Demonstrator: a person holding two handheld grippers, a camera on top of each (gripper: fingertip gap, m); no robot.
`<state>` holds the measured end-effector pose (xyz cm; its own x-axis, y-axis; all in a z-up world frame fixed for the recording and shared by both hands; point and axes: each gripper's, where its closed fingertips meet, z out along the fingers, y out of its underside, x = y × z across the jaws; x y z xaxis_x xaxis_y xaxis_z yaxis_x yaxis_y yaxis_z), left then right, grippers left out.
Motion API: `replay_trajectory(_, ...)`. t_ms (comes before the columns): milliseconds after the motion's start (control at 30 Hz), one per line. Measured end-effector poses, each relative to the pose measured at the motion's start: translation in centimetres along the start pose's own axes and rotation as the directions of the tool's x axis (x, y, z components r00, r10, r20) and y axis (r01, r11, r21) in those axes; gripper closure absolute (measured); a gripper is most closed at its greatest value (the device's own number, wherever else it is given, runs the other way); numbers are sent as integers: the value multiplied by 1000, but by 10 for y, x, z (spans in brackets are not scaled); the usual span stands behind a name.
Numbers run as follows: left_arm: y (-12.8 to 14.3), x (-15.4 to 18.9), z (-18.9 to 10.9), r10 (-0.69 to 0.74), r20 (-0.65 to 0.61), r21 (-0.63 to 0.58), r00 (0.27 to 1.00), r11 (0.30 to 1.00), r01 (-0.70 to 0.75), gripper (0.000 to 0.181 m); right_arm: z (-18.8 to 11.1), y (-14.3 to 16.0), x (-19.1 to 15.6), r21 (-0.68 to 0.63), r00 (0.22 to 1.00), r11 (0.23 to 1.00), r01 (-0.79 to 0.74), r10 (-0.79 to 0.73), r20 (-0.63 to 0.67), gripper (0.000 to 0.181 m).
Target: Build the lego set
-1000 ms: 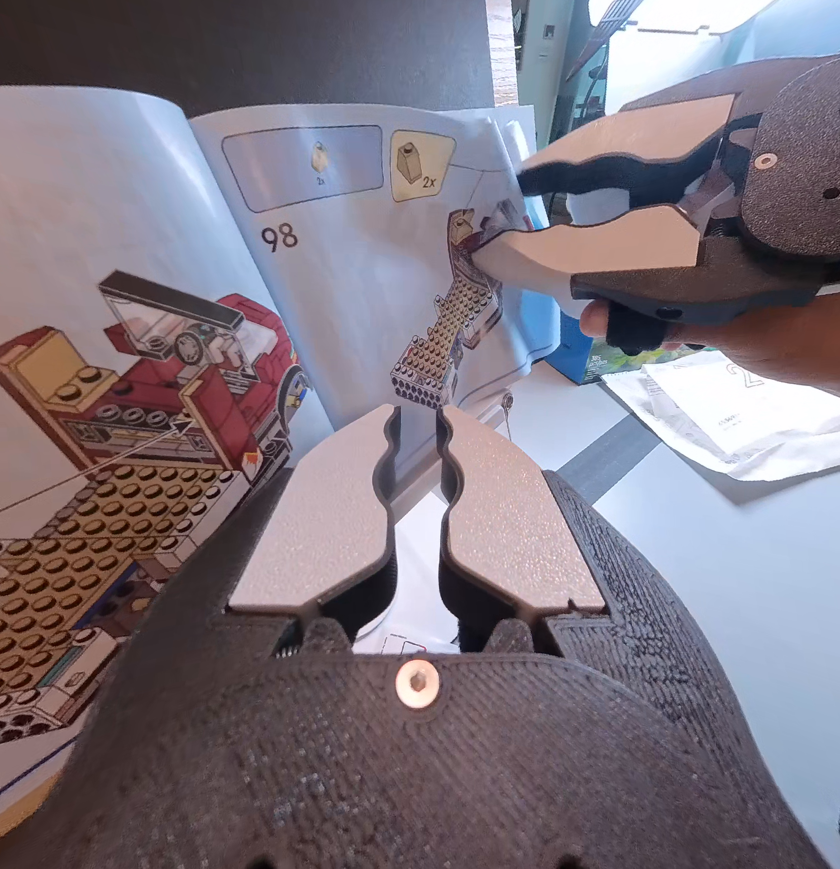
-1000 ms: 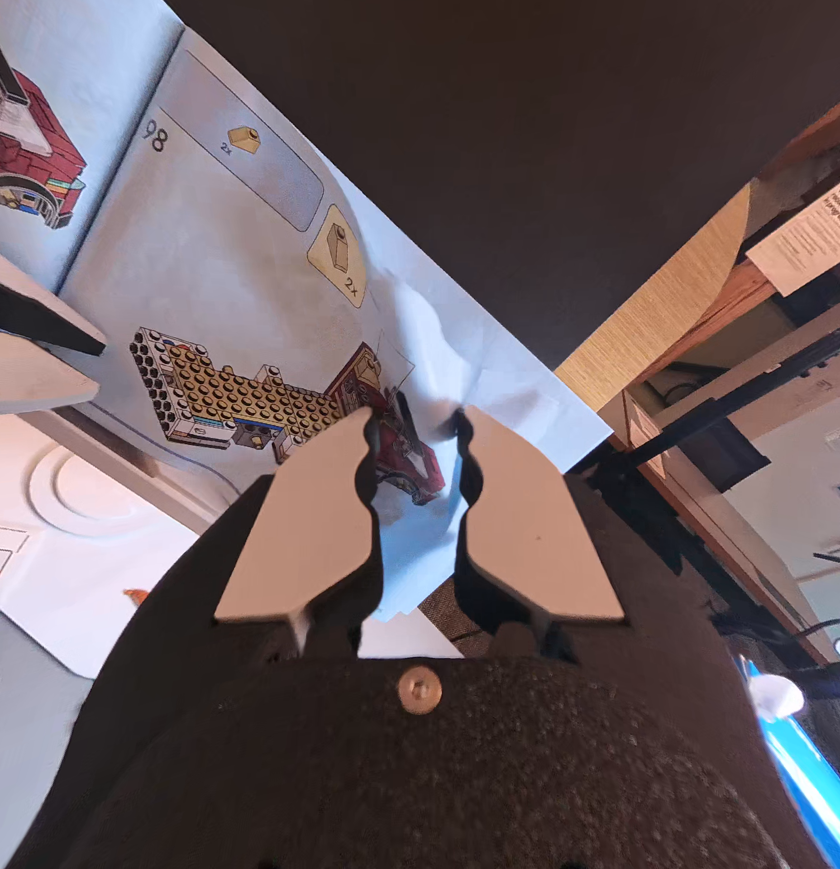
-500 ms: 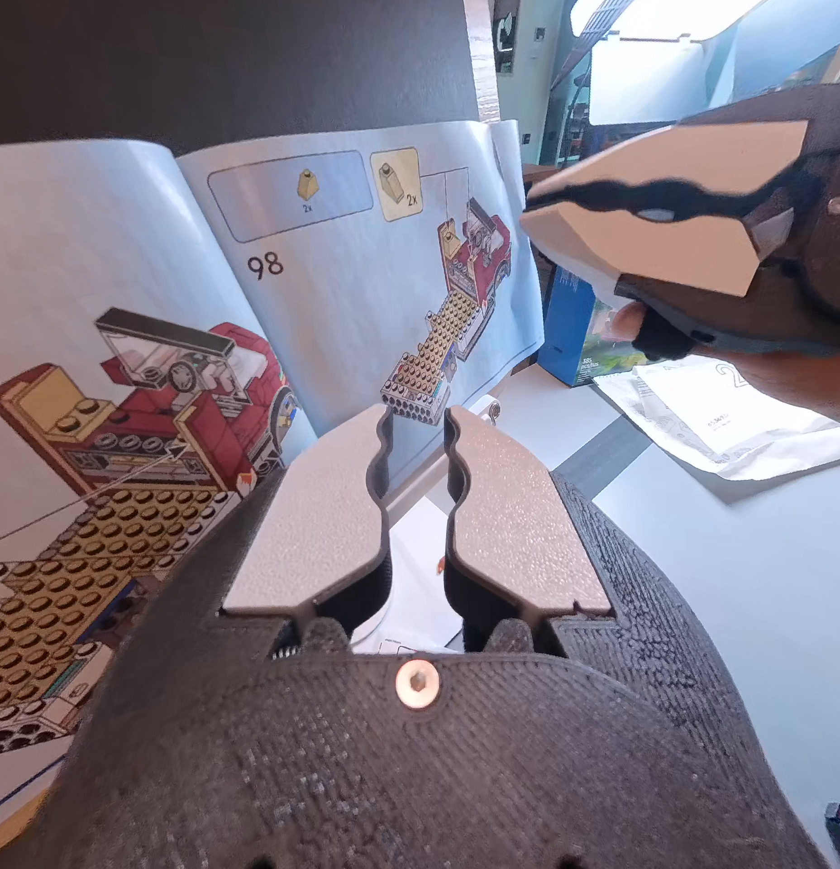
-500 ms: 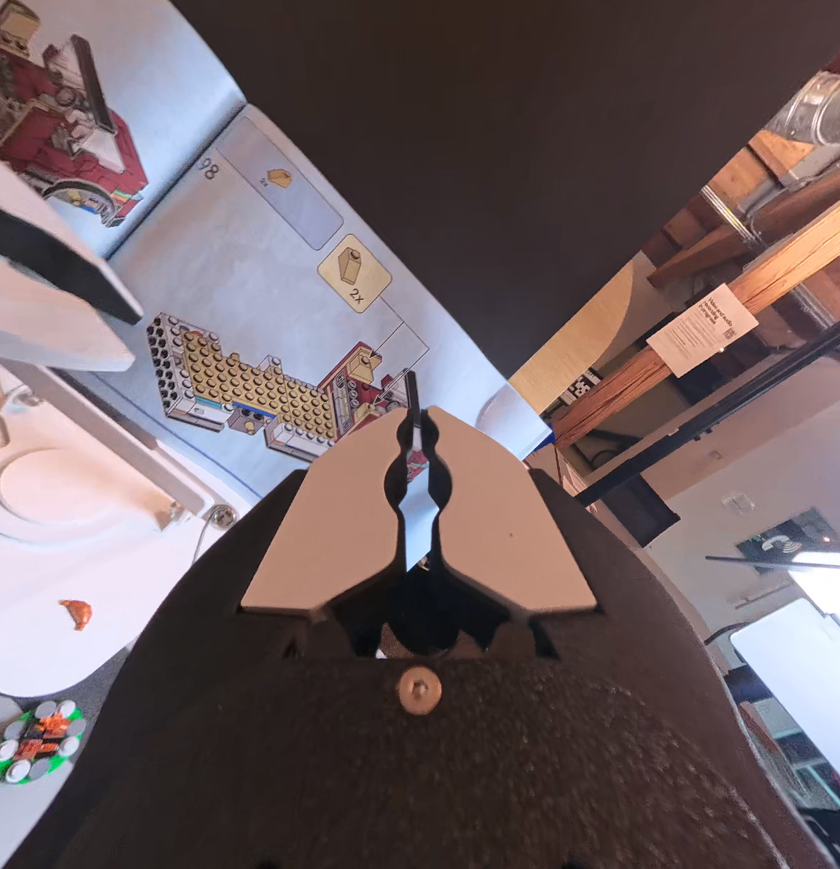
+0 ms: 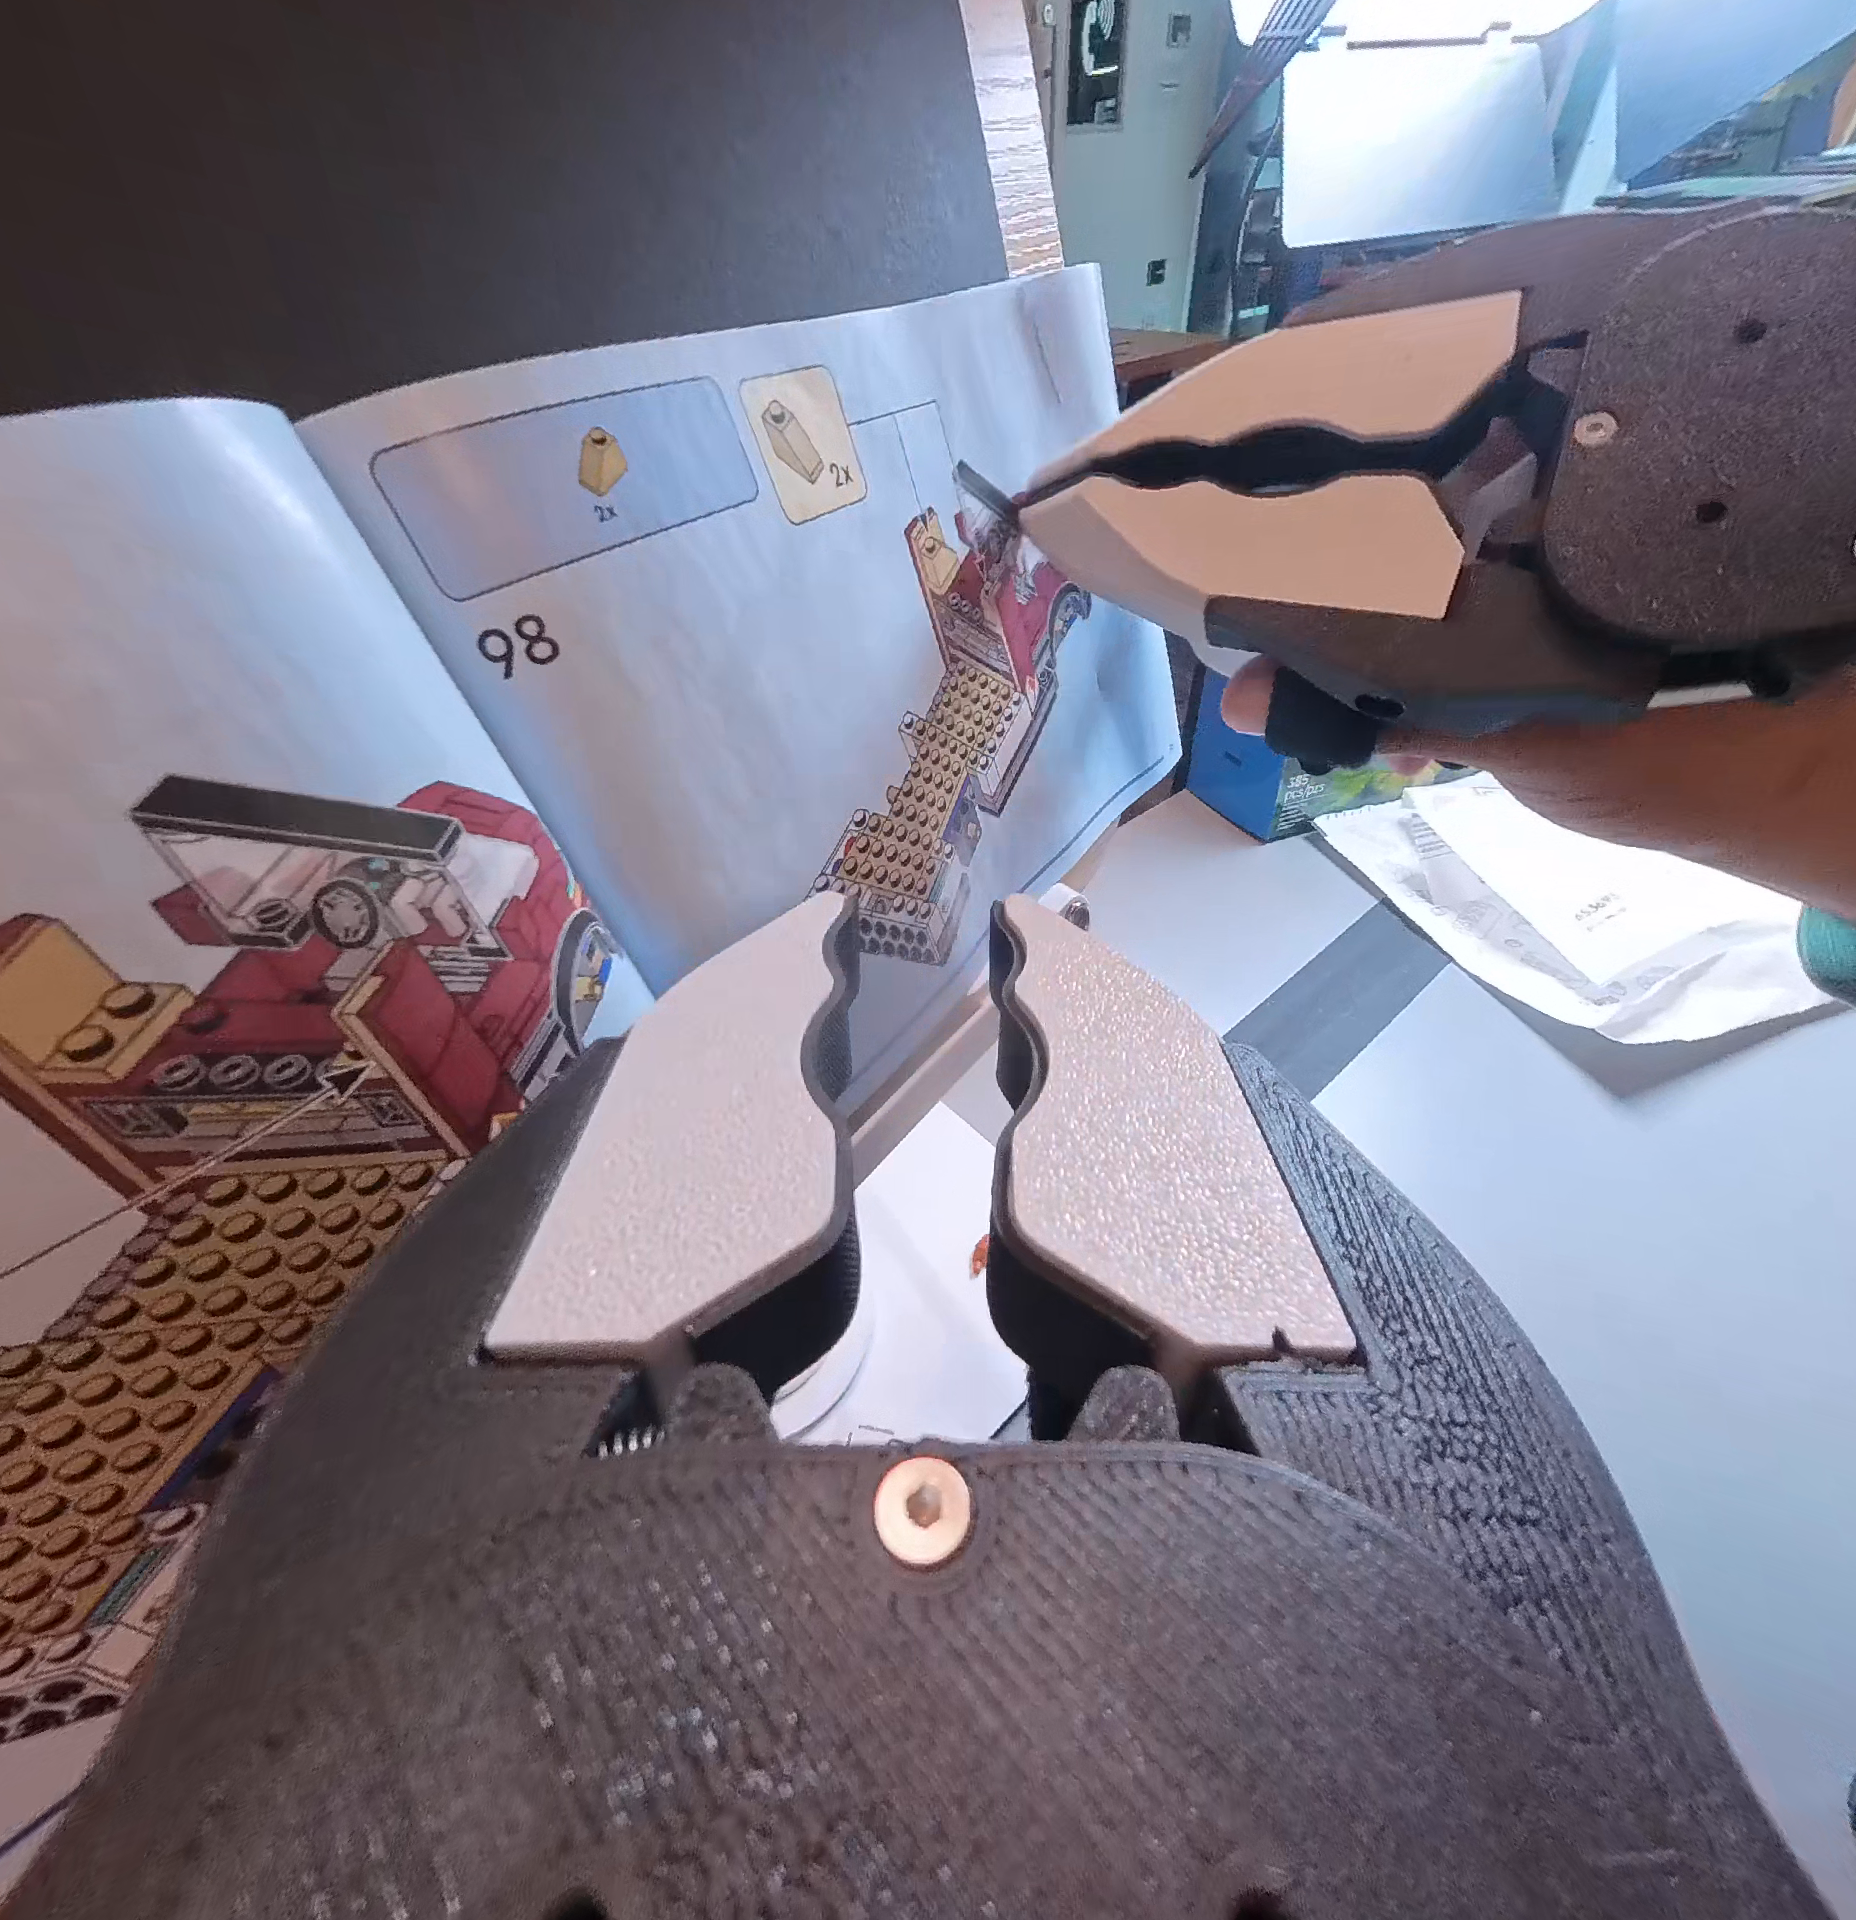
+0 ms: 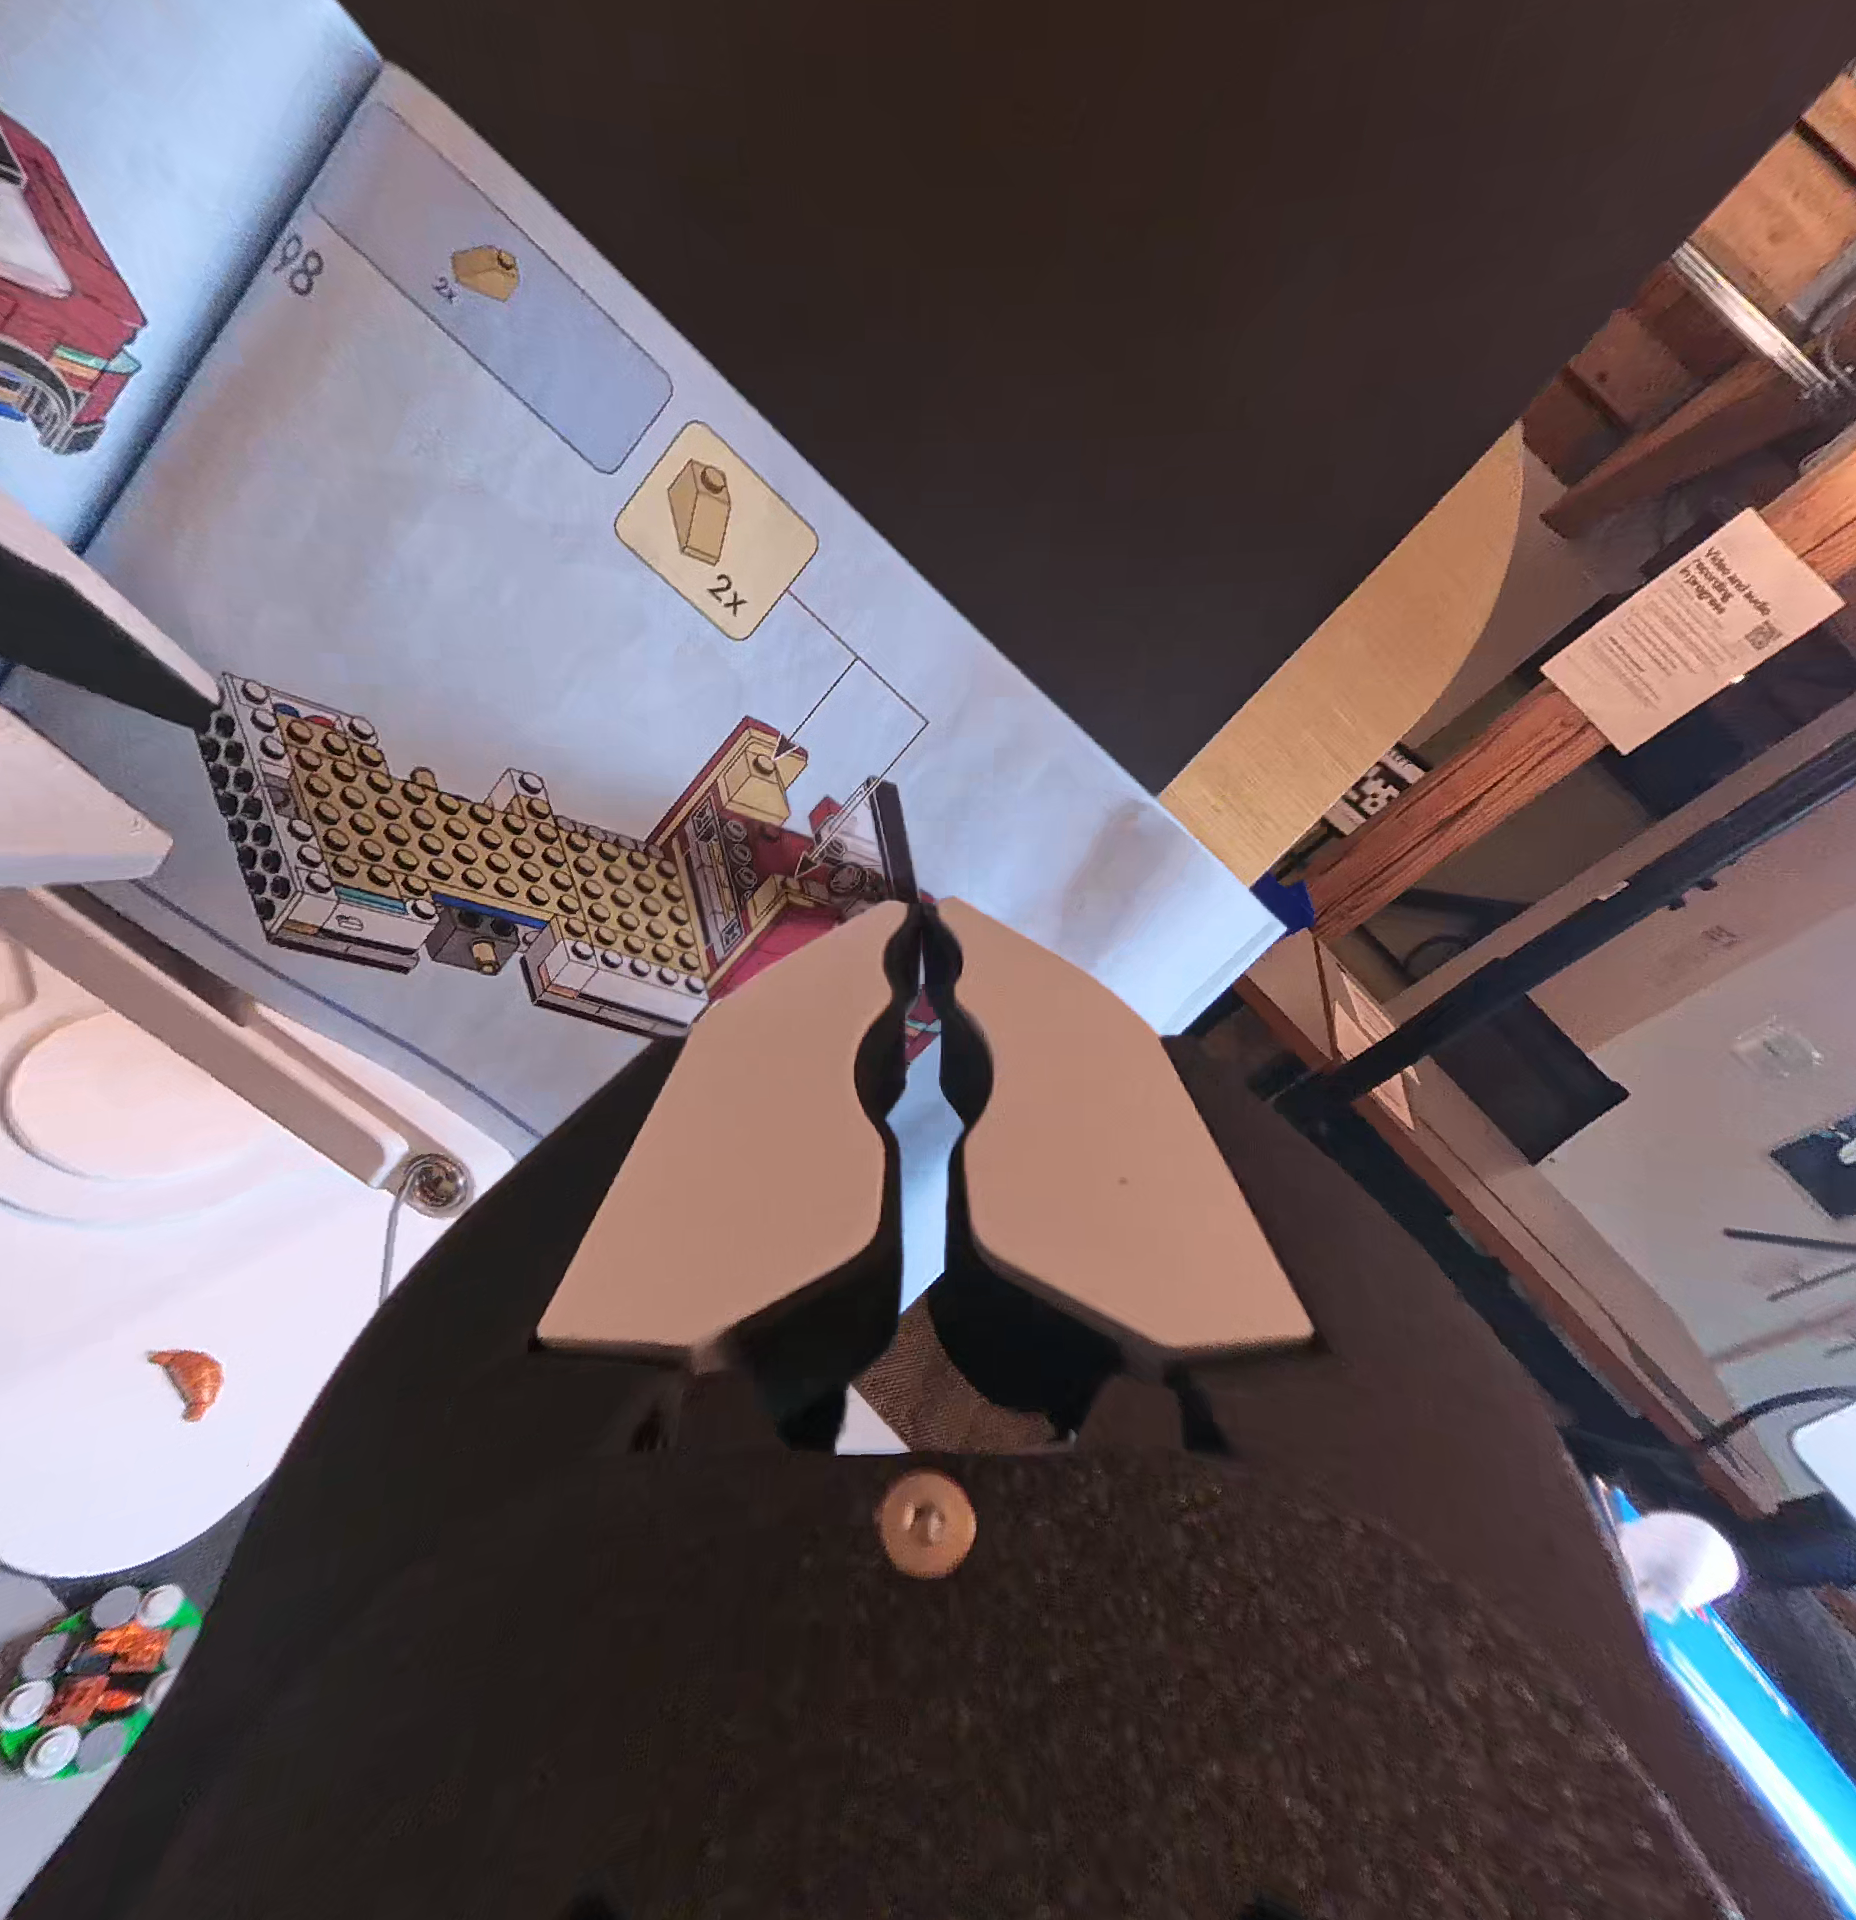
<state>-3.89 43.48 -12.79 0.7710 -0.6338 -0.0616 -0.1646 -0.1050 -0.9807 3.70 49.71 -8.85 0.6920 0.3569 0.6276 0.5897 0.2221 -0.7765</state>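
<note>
The open instruction booklet (image 5: pixel 695 675) stands upright in front of me, and its right-hand page (image 6: pixel 467 582) shows a tan and red build. My left gripper (image 5: pixel 922 920) is open by a narrow gap and empty, its tips just in front of the booklet's bottom edge. My right gripper (image 6: pixel 919 912) is shut, and its tips rest against the drawing on the right-hand page. It also shows in the left wrist view (image 5: pixel 1023 504), held by a hand. I see nothing between its jaws. No loose brick is held.
The booklet leans on a white stand (image 6: pixel 124 1143). A small orange piece (image 6: pixel 186 1382) and a green round piece with grey studs (image 6: pixel 82 1683) lie below it. A blue box (image 5: pixel 1246 790) and a white paper bag (image 5: pixel 1568 914) lie on the white table (image 5: pixel 1630 1299). My hands' fingertips stand some 11 cm from each other.
The right gripper had the crumpled page edge between open fingers. It shut, drew back, and its tips now touch the page, which lies flat. The left gripper's gap widened slightly.
</note>
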Motion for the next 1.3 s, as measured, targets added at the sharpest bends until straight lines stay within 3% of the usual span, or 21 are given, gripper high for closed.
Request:
replay_trajectory(100, 1, 0, 0, 1, -3, -3, 1000, 1000, -1, 157, -5, -1, -3, 29, 1000, 1000, 9, -8, -13, 181)
replay_trajectory(233, 2, 2, 2, 10, 1, -7, 1000, 1000, -10, 157, -1, -7, 6, 34, 999, 998, -48, 48, -6, 130)
replay_trajectory(300, 2, 2, 3, 8, 1, -7, 1000, 1000, -8, 156, 4, -5, 7, 10, 997, 997, -78, 78, 22, 132)
replay_trajectory(400, 4, 1, 2, 5, -1, -9, 1000, 1000, -5, 157, 4, -5, 8, 3, 997, 998, -70, 70, 14, 160)
replay_trajectory(533, 5, 0, 2, 6, 0, -7, 1000, 1000, -6, 157, 3, -2, 2, -6, 999, 999, -39, 39, 25, 180)
replay_trajectory(567, 5, 0, 2, 6, 1, -6, 1000, 1000, -6, 157, 3, -2, 2, -5, 999, 999, -36, 36, 16, 177)
replay_trajectory(700, 5, 0, 2, 6, 0, -4, 1000, 1000, -6, 157, 5, -8, 11, 22, 997, 997, -80, 80, -3, 130)
replay_trajectory(800, 7, -1, 2, 4, 0, -6, 1000, 1000, -4, 157, 8, -8, 10, 6, 994, 995, -104, 104, 22, 132)
replay_trajectory(900, 7, 0, 2, 0, -3, 0, 1000, 1000, 0, 158, 9, -6, 9, -12, 996, 996, -89, 89, 19, 157)
replay_trajectory(1033, 8, 0, 2, 3, -5, -1, 1000, 1000, -3, 158, 8, -4, 1, -12, 997, 998, -64, 65, 28, 177)
replay_trajectory(1067, 8, 0, 2, 4, -5, -2, 1000, 1000, -4, 158, 8, -5, 1, -12, 998, 998, -59, 59, 18, 174)
replay_trajectory(1200, 8, 0, 2, 4, -8, -1, 1000, 1000, -4, 158, 9, -12, 14, 18, 993, 994, -111, 112, -24, 128)
replay_trajectory(1300, 8, 0, 1, 6, -7, 1, 1000, 1000, -6, 158, 12, -10, 10, 2, 992, 992, -125, 125, 26, 132)
